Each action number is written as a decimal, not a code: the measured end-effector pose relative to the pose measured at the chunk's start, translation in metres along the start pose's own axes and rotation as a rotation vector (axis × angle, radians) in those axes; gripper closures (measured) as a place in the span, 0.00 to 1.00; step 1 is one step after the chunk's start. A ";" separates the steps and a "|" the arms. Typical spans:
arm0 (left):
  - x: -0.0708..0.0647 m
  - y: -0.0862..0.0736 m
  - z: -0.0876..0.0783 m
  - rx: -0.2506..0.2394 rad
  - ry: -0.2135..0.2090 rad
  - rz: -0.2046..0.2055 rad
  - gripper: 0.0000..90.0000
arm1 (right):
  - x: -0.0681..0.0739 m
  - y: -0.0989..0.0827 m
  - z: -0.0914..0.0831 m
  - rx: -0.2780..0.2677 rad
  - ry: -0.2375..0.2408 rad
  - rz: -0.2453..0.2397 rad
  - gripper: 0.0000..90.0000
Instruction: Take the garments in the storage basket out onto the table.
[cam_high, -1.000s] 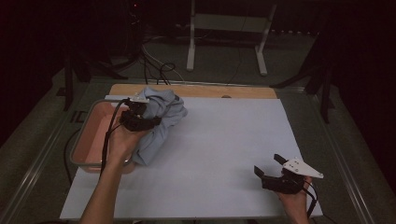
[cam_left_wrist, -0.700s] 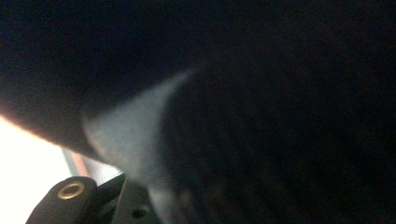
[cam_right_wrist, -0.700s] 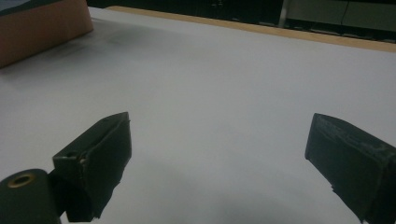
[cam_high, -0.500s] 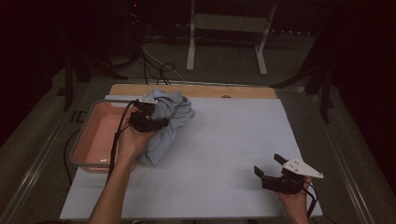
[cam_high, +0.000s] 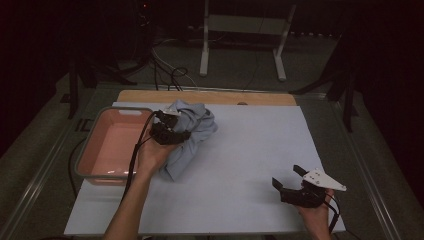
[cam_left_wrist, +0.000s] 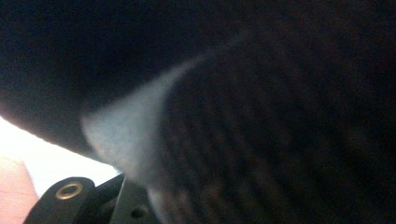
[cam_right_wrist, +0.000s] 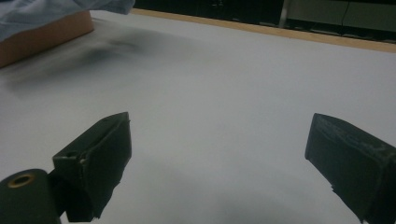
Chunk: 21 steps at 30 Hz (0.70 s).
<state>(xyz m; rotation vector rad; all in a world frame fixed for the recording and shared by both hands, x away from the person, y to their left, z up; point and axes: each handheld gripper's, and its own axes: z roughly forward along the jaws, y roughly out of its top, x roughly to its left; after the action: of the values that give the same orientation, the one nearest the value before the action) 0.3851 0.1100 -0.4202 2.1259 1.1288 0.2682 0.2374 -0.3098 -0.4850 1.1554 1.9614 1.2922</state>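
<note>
A crumpled grey-blue cloth (cam_high: 196, 131) hangs bunched just right of the pink bin (cam_high: 111, 145), its lower end trailing on the white table cover. My left gripper (cam_high: 172, 132) is buried in the cloth's left side and shut on it. In the left gripper view the cloth (cam_left_wrist: 261, 140) presses dark and blurred against the camera, hiding the jaws. My right gripper (cam_high: 286, 175) rests near the table's front right, open with nothing between its jaws (cam_right_wrist: 224, 154). From there the cloth (cam_right_wrist: 46, 11) and bin (cam_right_wrist: 42, 37) show far off at the top left.
The white cover (cam_high: 250, 145) spreads over the table, with a wooden strip (cam_high: 210, 97) along its far edge. A white stand (cam_high: 240, 45) and cables lie on the dark floor beyond. The left gripper's cable (cam_high: 136, 155) runs along the forearm.
My left hand has carried the cloth to the right, from over the bin's edge toward the table, and a little lower. The right gripper has stayed put.
</note>
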 end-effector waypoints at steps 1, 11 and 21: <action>-0.001 0.000 0.002 0.004 -0.002 0.003 0.73 | 0.000 0.000 0.000 0.000 0.000 0.000 0.08; -0.014 0.000 0.022 0.018 -0.024 0.006 0.72 | -0.001 0.000 0.000 -0.001 -0.002 0.000 0.08; -0.034 0.001 0.045 0.003 -0.152 -0.021 0.59 | -0.001 0.000 0.000 -0.003 -0.004 0.007 0.08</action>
<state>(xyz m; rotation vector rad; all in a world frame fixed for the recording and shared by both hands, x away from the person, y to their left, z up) 0.3867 0.0615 -0.4479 2.0976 1.0628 0.0938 0.2379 -0.3101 -0.4851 1.1635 1.9535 1.2951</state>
